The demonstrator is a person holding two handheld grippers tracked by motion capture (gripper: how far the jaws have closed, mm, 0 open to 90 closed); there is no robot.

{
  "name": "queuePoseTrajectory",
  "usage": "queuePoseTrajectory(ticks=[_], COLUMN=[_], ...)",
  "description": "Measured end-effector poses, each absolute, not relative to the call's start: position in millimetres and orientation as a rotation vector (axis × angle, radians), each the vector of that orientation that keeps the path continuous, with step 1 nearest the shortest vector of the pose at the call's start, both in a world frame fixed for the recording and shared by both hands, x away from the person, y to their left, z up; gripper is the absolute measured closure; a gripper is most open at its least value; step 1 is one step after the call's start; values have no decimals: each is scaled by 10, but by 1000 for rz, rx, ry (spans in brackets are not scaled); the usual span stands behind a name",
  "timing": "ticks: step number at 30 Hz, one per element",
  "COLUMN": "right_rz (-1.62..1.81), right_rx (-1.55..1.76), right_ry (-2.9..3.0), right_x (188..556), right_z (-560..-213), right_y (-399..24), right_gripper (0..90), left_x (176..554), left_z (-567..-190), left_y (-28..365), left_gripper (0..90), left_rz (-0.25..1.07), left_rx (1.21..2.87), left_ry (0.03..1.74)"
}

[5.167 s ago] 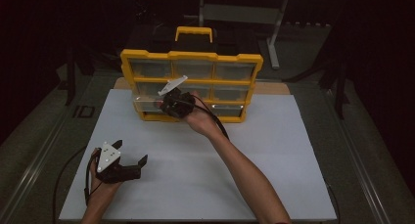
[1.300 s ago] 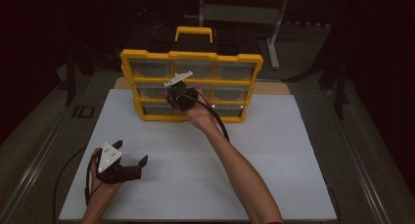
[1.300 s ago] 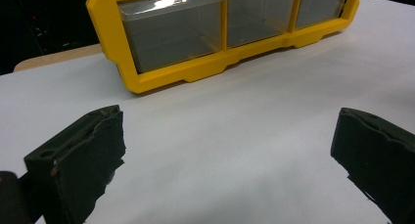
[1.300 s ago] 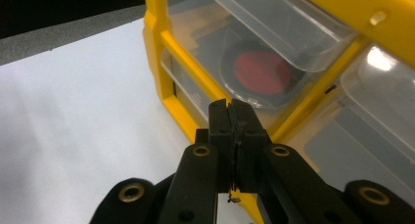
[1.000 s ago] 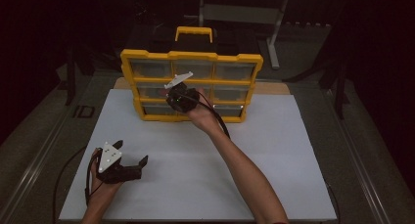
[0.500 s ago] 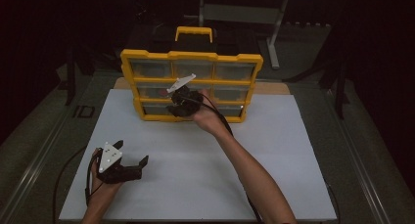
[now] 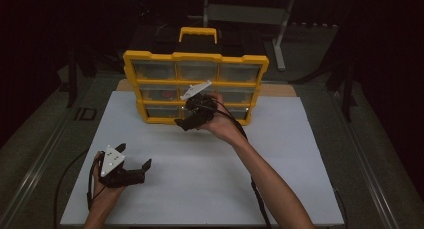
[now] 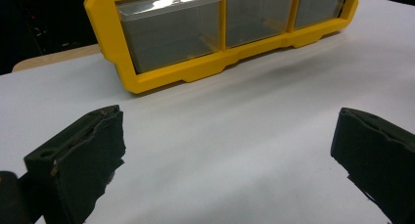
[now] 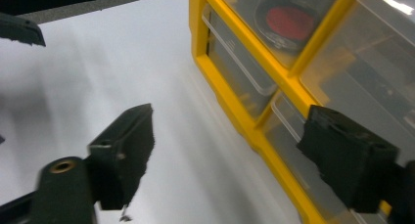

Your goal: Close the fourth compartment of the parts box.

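A yellow organiser point(image 7: 196, 57) with clear drawers stands upright at the back of the white board point(image 7: 210, 189). My right gripper point(image 7: 182, 123) hovers just in front of its lower drawers. Its jaws have just been opening and now stand open with nothing between them. In the right gripper view the gripper point(image 9: 230, 111) sits beside the organiser frame point(image 9: 222, 84), and a red round thing point(image 9: 286, 21) lies in a drawer above. My left gripper point(image 7: 143, 170) rests open at the board's near left. In the left gripper view the gripper point(image 8: 227, 114) faces the organiser's base point(image 8: 161, 77) from a distance.
A yellow handle point(image 7: 199, 33) on a dark case rises behind the organiser. A grey metal stand point(image 7: 280, 39) is at the back right. A wooden strip point(image 7: 275, 90) edges the board's far side. Dark rails run along both table sides.
The right gripper has drawn back a little from the organiser's drawers, toward the right and the person, and its jaws have gone from shut to open. The left gripper has kept still.
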State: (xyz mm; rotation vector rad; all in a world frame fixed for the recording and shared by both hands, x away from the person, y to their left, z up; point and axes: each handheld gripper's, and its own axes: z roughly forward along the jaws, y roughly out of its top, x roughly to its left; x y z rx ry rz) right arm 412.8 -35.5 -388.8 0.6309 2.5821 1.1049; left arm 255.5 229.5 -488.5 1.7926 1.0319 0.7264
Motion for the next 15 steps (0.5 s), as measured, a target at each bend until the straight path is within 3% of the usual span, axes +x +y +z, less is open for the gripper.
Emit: queuePoseTrajectory(ticks=[4,15], right_rz=[1148,1201], right_rx=[624,651], right_ry=[2580,2489], right_x=[4032,3732], right_z=[-3881,-3945], right_y=[-510,-1074], right_gripper=[139,126], left_x=[2554,2548], left_z=[-4884,-4882], left_y=[2299,2282], left_gripper=[1,1], left_rz=[727,722], left_rx=[1792,1788], left_ry=[1032,1027])
